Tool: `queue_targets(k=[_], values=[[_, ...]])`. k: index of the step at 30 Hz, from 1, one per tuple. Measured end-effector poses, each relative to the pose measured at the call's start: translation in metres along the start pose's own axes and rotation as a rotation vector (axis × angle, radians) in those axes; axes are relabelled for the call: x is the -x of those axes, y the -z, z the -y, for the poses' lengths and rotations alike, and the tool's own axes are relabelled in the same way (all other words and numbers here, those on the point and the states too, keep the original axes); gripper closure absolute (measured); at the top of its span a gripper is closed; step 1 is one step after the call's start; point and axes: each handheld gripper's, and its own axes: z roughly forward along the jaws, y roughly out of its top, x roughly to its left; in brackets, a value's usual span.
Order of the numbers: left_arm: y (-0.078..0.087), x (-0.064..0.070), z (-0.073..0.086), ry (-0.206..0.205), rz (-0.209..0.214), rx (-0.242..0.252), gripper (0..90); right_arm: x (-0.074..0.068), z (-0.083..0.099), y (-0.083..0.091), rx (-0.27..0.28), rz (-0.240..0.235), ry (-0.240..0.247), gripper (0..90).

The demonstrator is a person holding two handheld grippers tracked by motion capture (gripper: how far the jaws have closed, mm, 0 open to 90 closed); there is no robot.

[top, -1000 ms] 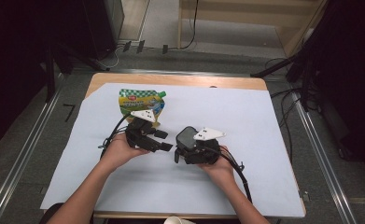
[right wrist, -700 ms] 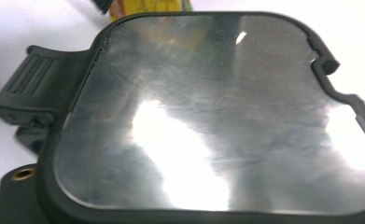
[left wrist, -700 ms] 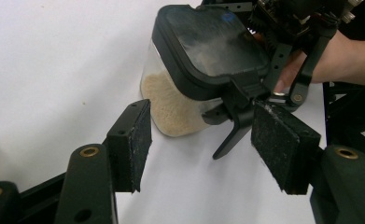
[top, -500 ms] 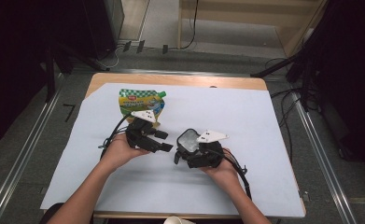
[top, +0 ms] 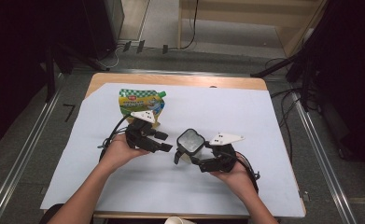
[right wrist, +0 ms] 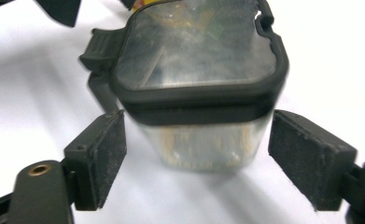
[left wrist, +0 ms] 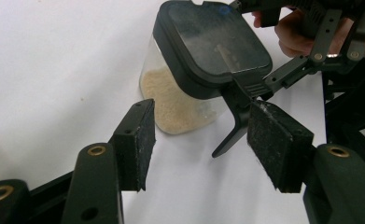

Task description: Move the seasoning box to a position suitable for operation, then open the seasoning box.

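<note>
The container, a clear square jar with a dark lid and pale grains in its bottom, stands near the middle of the white sheet that covers the table. Working across from my left, I see the green and yellow pouch lying flat toward the far left part of the sheet, just behind my left hand. My left gripper sits in front of that pouch and points rightward at the container. In the left gripper view its jaws are spread wide with nothing between the pads, and the container stands a little beyond their tips, tilted in that picture, its lid latch hanging down on the near side. Next comes the container itself, between the two tools. My right gripper reaches in from the right, and in the right gripper view its jaws are parted wider than the container, one pad on each side of the clear body just under the lid. The left-hand pad lies just beside the wall; the right-hand one stands off with a clear gap. It has hold of nothing. The right hand rests low on the sheet.
</note>
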Motion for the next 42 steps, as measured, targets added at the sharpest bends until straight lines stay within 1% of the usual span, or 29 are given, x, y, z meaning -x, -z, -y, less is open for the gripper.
queue_targets(k=[2, 4, 7, 8, 9, 10, 11, 12, 14, 15, 17, 19, 20, 21, 22, 23, 24, 25, 26, 28, 29, 30, 31, 32, 33, 35, 36, 40, 42], values=[[0.000, 0.000, 0.000, 0.001, -0.001, 0.004, 44.2, 0.001, 0.001, 0.003, -0.005, -0.004, -0.001, 20.5], [-0.001, 0.002, 0.004, -0.009, 0.001, 0.008, 45.9, 0.005, 0.002, 0.015, -0.017, -0.004, -0.023, 23.9], [-0.003, 0.003, 0.007, -0.014, -0.002, 0.000, 50.3, 0.007, 0.005, 0.028, -0.010, 0.008, -0.025, 31.8], [-0.003, 0.003, 0.007, -0.014, -0.002, 0.000, 51.1, 0.007, 0.005, 0.028, -0.010, 0.008, -0.025, 31.8], [-0.004, 0.003, 0.006, -0.023, 0.006, 0.018, 51.8, 0.008, 0.008, 0.032, -0.013, 0.023, -0.022, 36.6], [-0.005, 0.004, 0.005, -0.035, 0.008, 0.022, 54.0, 0.008, 0.008, 0.033, -0.016, 0.026, -0.022, 38.1], [-0.005, 0.004, 0.005, -0.035, 0.008, 0.022, 54.8, 0.008, 0.008, 0.033, -0.016, 0.026, -0.022, 38.1], [-0.005, 0.005, 0.005, -0.042, 0.009, 0.020, 54.6, 0.007, 0.009, 0.033, -0.017, 0.040, -0.023, 40.7], [-0.006, 0.006, 0.006, -0.037, 0.012, 0.013, 54.2, 0.005, 0.009, 0.031, -0.020, 0.044, -0.014, 45.1], [-0.007, 0.007, 0.006, -0.032, 0.018, 0.010, 54.3, 0.005, 0.008, 0.030, -0.021, 0.037, -0.006, 46.1], [-0.010, 0.008, 0.008, -0.039, 0.011, -0.019, 57.3, 0.003, 0.007, 0.028, -0.016, 0.027, -0.005, 49.7], [-0.010, 0.008, 0.007, -0.040, 0.009, -0.020, 60.1, 0.003, 0.007, 0.027, -0.015, 0.022, -0.003, 51.0], [-0.010, 0.008, 0.007, -0.032, 0.019, -0.013, 61.5, 0.002, 0.007, 0.024, -0.022, 0.013, -0.002, 53.8], [-0.011, 0.007, 0.007, -0.014, 0.031, -0.011, 61.4, 0.002, 0.007, 0.023, -0.024, 0.011, 0.003, 55.5], [-0.011, 0.007, 0.007, -0.014, 0.031, -0.011, 61.7, 0.002, 0.007, 0.023, -0.024, 0.011, 0.003, 55.5], [-0.010, 0.007, 0.007, -0.004, 0.038, -0.013, 61.7, 0.002, 0.007, 0.021, -0.021, 0.006, 0.001, 56.7], [-0.009, 0.007, 0.007, 0.011, 0.039, -0.009, 65.0, 0.003, 0.008, 0.020, -0.020, -0.009, -0.022, 61.6], [-0.009, 0.008, 0.007, 0.005, 0.038, -0.006, 66.6, 0.003, 0.008, 0.019, -0.019, -0.014, -0.033, 64.3], [-0.009, 0.008, 0.007, -0.005, 0.035, -0.011, 69.0, 0.003, 0.008, 0.019, -0.017, -0.016, -0.036, 67.7], [-0.010, 0.010, 0.008, -0.030, 0.012, -0.008, 74.3, 0.002, 0.008, 0.020, -0.012, -0.014, -0.040, 74.5], [-0.010, 0.010, 0.008, -0.040, 0.004, -0.011, 79.1, 0.002, 0.007, 0.020, -0.012, -0.013, -0.043, 78.4], [-0.012, 0.009, 0.008, -0.042, 0.010, -0.008, 81.9, 0.002, 0.007, 0.020, -0.011, -0.014, -0.045, 81.7], [-0.013, 0.009, 0.008, -0.034, 0.016, -0.009, 84.0, 0.002, 0.007, 0.019, -0.017, -0.010, -0.048, 84.7], [-0.013, 0.009, 0.008, -0.034, 0.016, -0.009, 86.7, 0.002, 0.006, 0.019, -0.032, -0.006, -0.060, 87.2], [-0.016, 0.009, 0.008, -0.029, 0.031, -0.013, 87.9, 0.002, 0.006, 0.018, -0.038, -0.009, -0.066, 89.8], [-0.017, 0.008, 0.008, -0.027, 0.039, -0.015, 90.0, 0.000, 0.006, 0.016, -0.047, -0.006, -0.064, 90.0], [-0.019, 0.008, 0.007, -0.023, 0.053, -0.023, 90.0, -0.001, 0.005, 0.015, -0.049, -0.003, -0.057, 90.0], [-0.021, 0.009, 0.007, -0.011, 0.065, -0.035, 90.0, -0.003, 0.004, 0.013, -0.051, 0.000, -0.053, 90.0], [-0.024, 0.009, 0.007, 0.006, 0.072, -0.041, 90.0, -0.003, 0.004, 0.012, -0.060, 0.004, -0.045, 90.0]])
